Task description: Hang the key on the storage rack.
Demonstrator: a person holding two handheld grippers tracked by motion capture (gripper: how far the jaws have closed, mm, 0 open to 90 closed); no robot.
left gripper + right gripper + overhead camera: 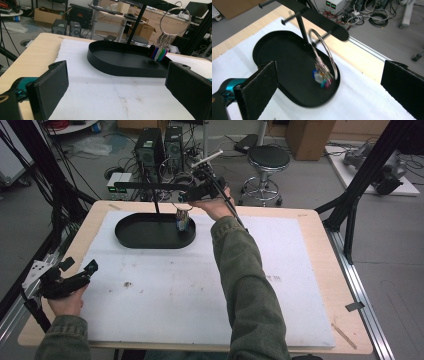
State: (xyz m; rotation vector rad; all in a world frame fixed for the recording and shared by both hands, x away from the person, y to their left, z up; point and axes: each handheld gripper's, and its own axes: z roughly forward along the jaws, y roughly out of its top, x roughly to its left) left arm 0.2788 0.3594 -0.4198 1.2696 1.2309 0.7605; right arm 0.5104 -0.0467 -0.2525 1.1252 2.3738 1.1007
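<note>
A large metal key ring is hanging from a peg on the black stand's crossbar, its cluster of coloured plastic tags dangling just above the oval base tray. The right gripper is hovering over the tray's right end with its jaws spread wide and nothing between them. The left gripper is resting near the table's left edge, likewise released and empty.

The ring and tags are blurring in the right gripper view, suggesting they are swinging. In that case the thin ring could slip off the short peg, or a jaw brushing it could knock it loose into the tray.

The ring is smooth, shiny wire; the tags are small, flat and glossy in blue, white, green and pink. The stand is matt black, with a slim upright post. A white, slightly scuffed foam sheet is covering the pale wooden tabletop.
</note>
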